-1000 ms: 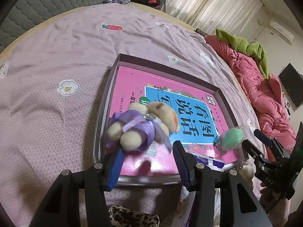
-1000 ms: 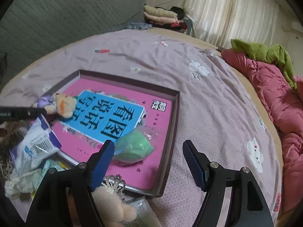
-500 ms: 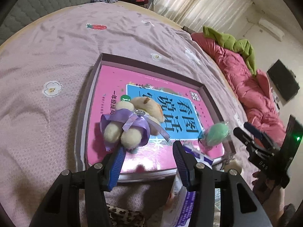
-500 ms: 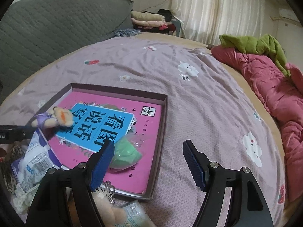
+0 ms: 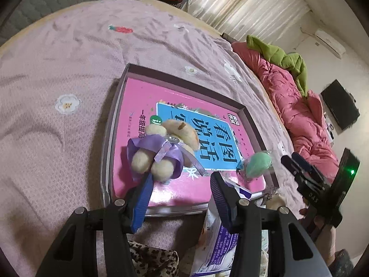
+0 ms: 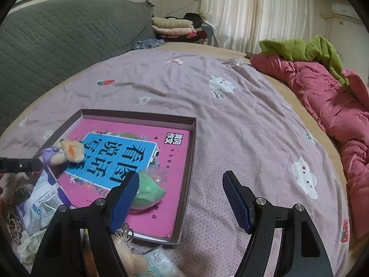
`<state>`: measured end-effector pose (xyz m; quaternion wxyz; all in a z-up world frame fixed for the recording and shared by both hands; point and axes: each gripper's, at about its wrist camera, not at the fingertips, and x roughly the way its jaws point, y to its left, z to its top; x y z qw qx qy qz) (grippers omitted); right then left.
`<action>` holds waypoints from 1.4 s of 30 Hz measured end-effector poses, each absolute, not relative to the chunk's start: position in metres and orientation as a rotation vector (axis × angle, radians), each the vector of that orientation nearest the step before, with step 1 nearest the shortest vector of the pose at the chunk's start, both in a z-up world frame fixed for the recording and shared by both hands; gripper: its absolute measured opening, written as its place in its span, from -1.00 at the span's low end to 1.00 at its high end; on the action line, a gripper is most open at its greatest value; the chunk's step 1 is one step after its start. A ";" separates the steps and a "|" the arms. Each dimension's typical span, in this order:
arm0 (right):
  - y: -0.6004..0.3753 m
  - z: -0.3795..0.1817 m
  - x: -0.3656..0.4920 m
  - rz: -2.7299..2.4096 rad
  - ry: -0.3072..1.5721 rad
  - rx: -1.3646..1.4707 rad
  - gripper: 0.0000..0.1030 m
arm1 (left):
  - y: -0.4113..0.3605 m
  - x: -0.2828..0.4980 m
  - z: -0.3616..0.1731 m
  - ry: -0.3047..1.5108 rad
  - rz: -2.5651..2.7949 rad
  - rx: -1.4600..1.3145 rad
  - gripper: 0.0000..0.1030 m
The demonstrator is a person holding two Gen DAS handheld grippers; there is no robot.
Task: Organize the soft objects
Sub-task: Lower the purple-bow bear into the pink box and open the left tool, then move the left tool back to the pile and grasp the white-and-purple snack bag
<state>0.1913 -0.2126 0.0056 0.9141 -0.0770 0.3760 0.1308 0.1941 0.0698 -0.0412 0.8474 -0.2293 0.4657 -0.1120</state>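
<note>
A small plush bear in a purple dress (image 5: 161,150) lies in a shallow box (image 5: 110,143) on a pink and blue book (image 5: 207,143); it also shows in the right wrist view (image 6: 66,152). My left gripper (image 5: 182,187) is open just behind the bear, its left finger (image 5: 143,198) touching the bear's feet. A green soft toy in clear wrap (image 5: 257,164) lies at the box's right near corner, also in the right wrist view (image 6: 147,194). My right gripper (image 6: 182,198) is open and empty, held above the box's edge (image 6: 191,161).
Near the box's front lie a leopard-print fabric (image 5: 152,260), a white and blue packet (image 5: 219,242), a cream plush (image 6: 131,260) and a lace item (image 6: 27,247). A pink quilt (image 6: 327,97) with a green cloth (image 6: 306,48) lies at the right. A grey headboard (image 6: 57,41) stands behind.
The bear has come down from above the box onto the book, and my left gripper has drawn back a little. My right gripper has risen and drawn back from the green toy.
</note>
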 end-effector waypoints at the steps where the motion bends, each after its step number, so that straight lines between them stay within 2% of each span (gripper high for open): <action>1: -0.214 0.006 0.192 0.269 0.772 -0.147 0.47 | 0.070 0.194 -0.041 0.981 -0.237 -0.480 -0.01; 10: -0.220 0.014 0.191 0.256 0.742 -0.089 0.47 | 0.064 0.185 -0.037 0.976 -0.265 -0.428 -0.01; 23: -0.221 0.039 0.165 0.258 0.639 -0.067 0.48 | 0.074 0.167 -0.013 0.835 -0.191 -0.398 -0.01; 42: -0.237 0.058 0.128 0.221 0.588 0.027 0.48 | 0.071 0.135 0.012 0.769 -0.196 -0.360 -0.01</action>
